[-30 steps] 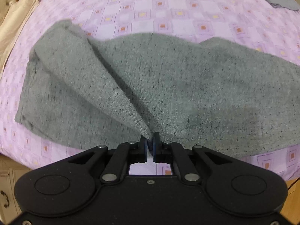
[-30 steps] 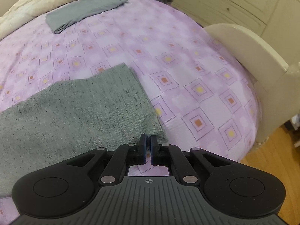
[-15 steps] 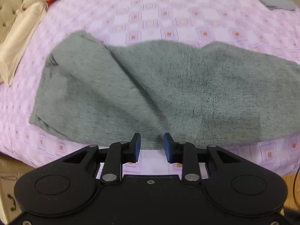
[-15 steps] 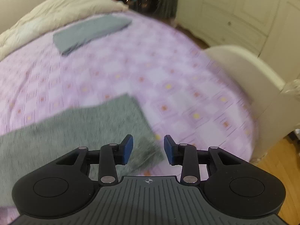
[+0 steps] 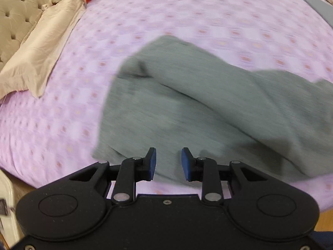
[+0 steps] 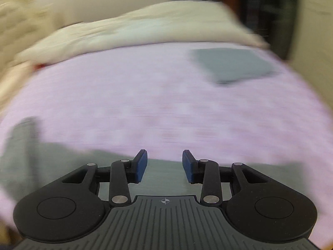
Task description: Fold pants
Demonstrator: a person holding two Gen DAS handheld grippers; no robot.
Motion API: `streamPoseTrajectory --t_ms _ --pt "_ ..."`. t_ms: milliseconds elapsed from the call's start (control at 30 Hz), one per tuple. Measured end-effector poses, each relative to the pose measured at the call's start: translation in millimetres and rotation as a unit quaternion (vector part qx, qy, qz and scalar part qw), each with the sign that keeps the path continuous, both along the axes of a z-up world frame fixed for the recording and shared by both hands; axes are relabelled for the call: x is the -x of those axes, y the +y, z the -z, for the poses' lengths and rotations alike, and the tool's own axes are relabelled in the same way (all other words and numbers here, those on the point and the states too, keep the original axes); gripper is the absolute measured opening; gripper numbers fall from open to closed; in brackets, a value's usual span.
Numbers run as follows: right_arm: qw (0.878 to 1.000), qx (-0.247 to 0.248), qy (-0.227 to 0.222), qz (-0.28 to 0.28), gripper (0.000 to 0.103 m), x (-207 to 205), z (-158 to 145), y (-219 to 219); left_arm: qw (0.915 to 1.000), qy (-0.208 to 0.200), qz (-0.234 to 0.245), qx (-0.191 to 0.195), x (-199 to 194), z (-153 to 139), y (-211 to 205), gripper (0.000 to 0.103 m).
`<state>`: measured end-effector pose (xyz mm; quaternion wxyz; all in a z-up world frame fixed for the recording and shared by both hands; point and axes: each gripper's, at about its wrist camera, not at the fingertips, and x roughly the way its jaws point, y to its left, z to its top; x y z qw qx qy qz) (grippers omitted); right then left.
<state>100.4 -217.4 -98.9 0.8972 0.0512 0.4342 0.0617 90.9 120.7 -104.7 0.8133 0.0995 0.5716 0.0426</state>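
1. The grey pants (image 5: pixel 208 112) are spread on the bed (image 5: pixel 187 20), on a lilac patterned sheet, with one layer folded over another along a slanted ridge.
2. The left gripper (image 5: pixel 168 163) is held above the near edge of the pants; its jaws are seen apart, with nothing clamped between the blue pads.
3. The right gripper (image 6: pixel 164 165) is likewise seen with jaws apart and empty, over a grey strip of the pants (image 6: pixel 62 158) at the bottom of a heavily blurred view.
4. A second grey cloth (image 6: pixel 231 64), folded flat, is seen well apart on the far side of the bed.
5. A beige pillowcase (image 5: pixel 41 48) is seen beside a tufted headboard (image 5: pixel 16 16).
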Motion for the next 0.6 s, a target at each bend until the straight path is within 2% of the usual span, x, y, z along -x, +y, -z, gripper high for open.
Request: streamPoseTrajectory --t_ms 100,167,300,400,600 --pt "0.995 -0.069 0.022 -0.061 0.037 -43 10 77 1.0000 0.001 0.008 0.005 -31 5 40 0.039" --pt "0.990 -0.108 0.038 -0.085 0.042 -72 20 122 0.9999 0.003 0.015 0.004 -52 10 66 0.039" --pt "0.983 -0.134 0.059 -0.113 0.047 -125 41 197 0.9991 0.025 0.028 0.020 -90 30 100 0.039" --pt "0.981 -0.135 0.076 -0.119 0.048 -149 55 234 0.9978 0.037 0.040 0.037 -109 42 114 0.039" --pt "0.974 -0.137 0.137 -0.119 0.050 -165 84 257 0.9934 0.070 0.043 0.079 -139 66 133 0.039"
